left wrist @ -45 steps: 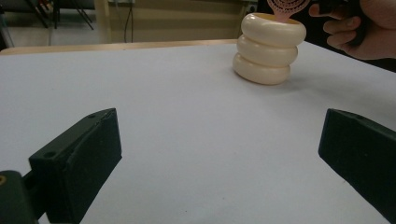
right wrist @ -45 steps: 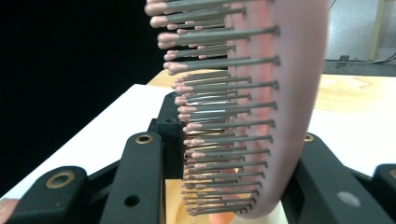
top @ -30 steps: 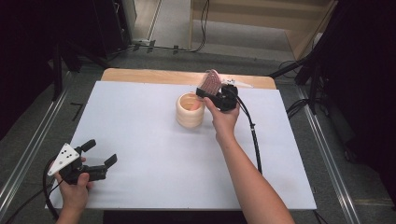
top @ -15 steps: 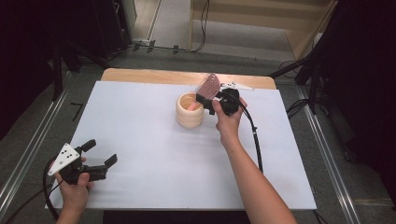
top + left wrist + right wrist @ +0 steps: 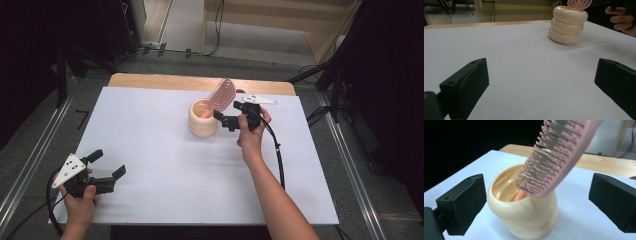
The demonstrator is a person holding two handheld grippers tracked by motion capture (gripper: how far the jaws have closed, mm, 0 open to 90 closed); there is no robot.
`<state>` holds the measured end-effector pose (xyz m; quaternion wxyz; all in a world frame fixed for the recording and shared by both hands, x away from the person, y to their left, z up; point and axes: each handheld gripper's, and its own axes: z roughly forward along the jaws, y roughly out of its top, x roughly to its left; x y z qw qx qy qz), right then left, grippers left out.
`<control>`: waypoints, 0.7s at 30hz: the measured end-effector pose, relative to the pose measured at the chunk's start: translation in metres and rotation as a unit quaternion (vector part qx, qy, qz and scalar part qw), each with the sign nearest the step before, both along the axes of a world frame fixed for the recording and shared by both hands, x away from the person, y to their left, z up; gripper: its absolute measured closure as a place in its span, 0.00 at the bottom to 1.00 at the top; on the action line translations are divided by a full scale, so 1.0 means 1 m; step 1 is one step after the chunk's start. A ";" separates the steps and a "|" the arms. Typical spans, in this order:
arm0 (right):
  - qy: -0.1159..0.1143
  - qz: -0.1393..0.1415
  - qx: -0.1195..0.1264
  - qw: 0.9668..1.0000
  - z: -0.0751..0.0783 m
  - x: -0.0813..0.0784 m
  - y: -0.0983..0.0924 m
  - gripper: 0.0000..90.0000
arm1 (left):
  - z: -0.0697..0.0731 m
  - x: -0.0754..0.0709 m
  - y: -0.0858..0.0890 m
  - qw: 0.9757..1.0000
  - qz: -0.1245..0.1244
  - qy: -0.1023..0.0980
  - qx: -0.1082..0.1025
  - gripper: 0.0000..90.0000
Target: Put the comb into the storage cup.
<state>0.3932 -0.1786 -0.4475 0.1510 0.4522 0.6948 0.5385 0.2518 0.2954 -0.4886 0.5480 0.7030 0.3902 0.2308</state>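
Our right gripper (image 5: 224, 119) has just opened off the brush (image 5: 222, 93), now standing in the cup (image 5: 202, 125) near the bench's far edge; left gripper (image 5: 107, 166) open, idle.

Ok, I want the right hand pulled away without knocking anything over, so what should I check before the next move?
1. Hairbrush handle down inside the cream holder: ok, head leaning out over the rim.
2. Right gripper let go: ok, its jaws have just been opening and stand apart on either side of the brush head, pads off it.
3. Holder upright on the white table: ok.
4. Brush settled and steady on its own: cannot tell.
5. Left gripper out of the way: ok, open near the table's front left corner, nothing between its jaws.
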 end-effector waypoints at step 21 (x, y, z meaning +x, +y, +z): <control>-0.005 -0.011 -0.026 1.000 -0.017 -0.026 -0.017 0.00 | 0.000 0.000 -0.001 1.000 0.000 0.000 0.003 0.00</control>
